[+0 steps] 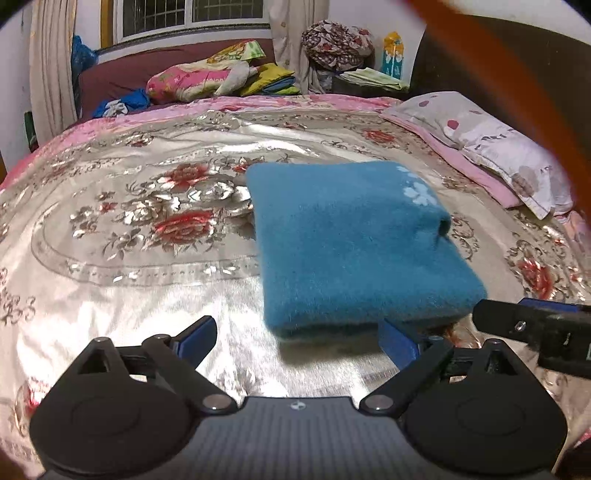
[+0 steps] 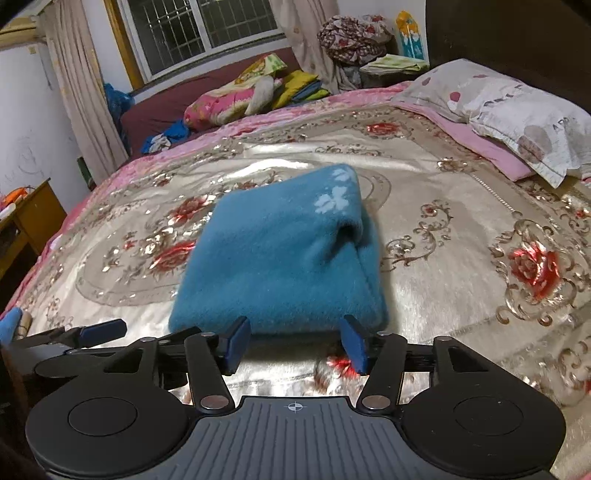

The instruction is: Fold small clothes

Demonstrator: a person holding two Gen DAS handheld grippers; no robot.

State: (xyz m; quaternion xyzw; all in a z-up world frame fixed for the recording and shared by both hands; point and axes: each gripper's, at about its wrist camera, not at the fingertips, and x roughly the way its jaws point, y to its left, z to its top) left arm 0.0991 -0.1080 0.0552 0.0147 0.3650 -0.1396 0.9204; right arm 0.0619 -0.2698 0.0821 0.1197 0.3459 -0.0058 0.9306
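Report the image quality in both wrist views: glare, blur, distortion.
Left wrist view: strong glare on the shiny bedspread, blue cloth soft with motion blur, an orange smear across the top right corner. Right wrist view: the same sheen on the bedspread, cloth edges blurred, fisheye bending the window and bed edges; room dimly lit.

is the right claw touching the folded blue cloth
Apart: right wrist view shows the right claw open, short of the folded blue cloth, bedspread visible between.

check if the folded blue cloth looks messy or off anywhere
Mostly tidy. The blue cloth lies folded flat on the bedspread, but its right edge gapes in a loose pocket where the layers don't lie flush. Nothing is spilled or damaged.
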